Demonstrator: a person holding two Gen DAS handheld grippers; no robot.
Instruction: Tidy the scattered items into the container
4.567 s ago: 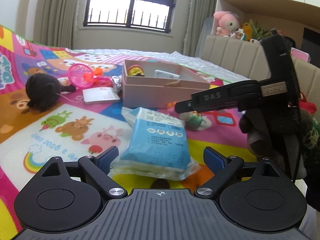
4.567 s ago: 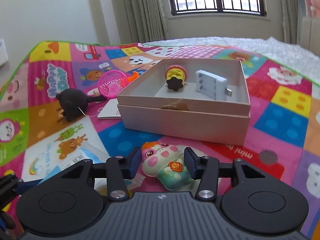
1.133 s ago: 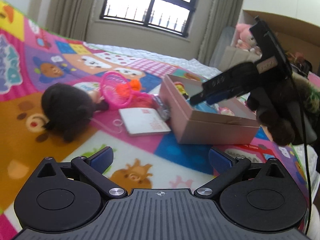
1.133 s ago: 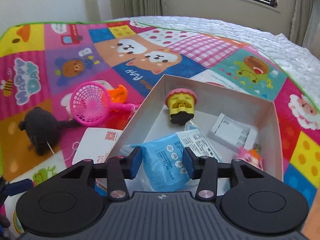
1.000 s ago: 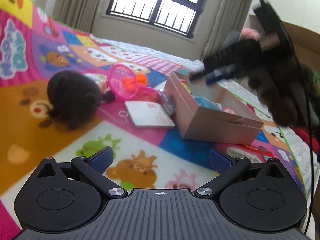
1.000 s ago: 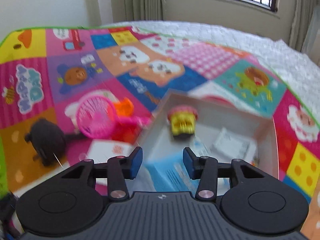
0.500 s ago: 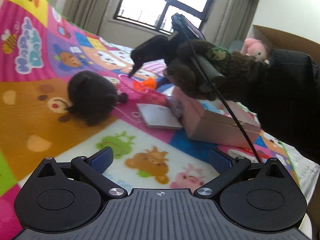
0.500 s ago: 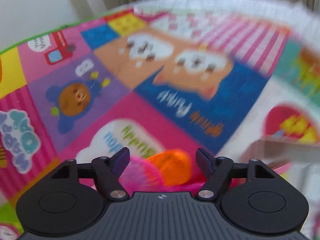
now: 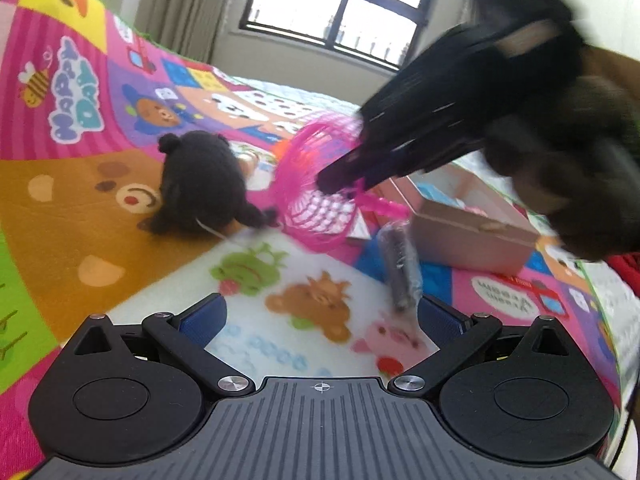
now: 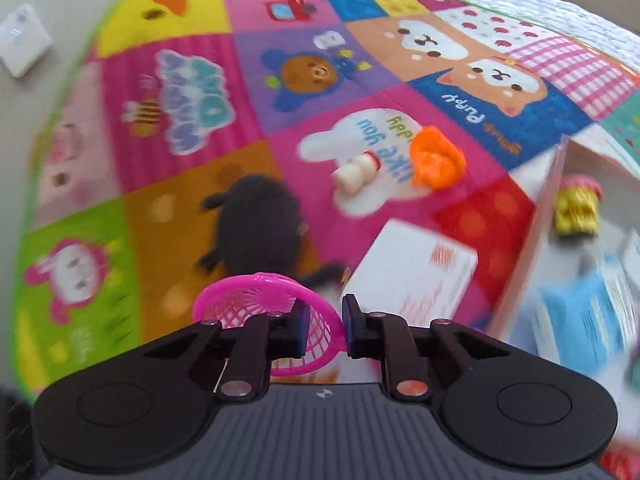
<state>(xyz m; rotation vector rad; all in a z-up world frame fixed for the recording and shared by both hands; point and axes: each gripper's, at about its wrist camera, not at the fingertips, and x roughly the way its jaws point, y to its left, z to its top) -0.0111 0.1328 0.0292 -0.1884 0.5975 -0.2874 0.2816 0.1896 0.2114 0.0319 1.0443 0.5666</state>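
1. Nearest in the left wrist view: left gripper [image 9: 319,317], jaws spread wide, blue pads apart, nothing between them, hovering over a white patch of the cartoon play mat [image 9: 80,216].
2. Just beyond the right pad, at 1 o'clock: a dark item in a clear wrapper [image 9: 400,264], lying on the mat, blurred.
3. Further out at 12 o'clock: pink toy net [image 9: 312,184], tilted up on edge, its rim caught by the right gripper [image 9: 344,178] reaching in from 2 o'clock under a dark gloved hand [image 9: 560,168].
4. At 10 o'clock of the net, just beside it: black plush toy [image 9: 204,188], resting on the orange bear patch.
5. At 3 o'clock of the net: pink cardboard box [image 9: 472,236], open-topped, something blue showing inside.
6. Nearest in the right wrist view: same right gripper [image 10: 324,330], jaws closing to a narrow gap, with the net's pink rim [image 10: 264,312] between the pads.
7. Just past the pads at 1 o'clock: white card [image 10: 412,272], flat on the mat, beside the box wall.
8. At 11 o'clock: black plush [image 10: 256,224], near the net.
9. Further at 12 to 1 o'clock: small cream figure [image 10: 356,172] and orange toy [image 10: 438,158], close together on the rabbit patch.
10. At 3 o'clock, inside the box: yellow and pink toy [image 10: 576,208] and blue packet [image 10: 584,316], both blurred.
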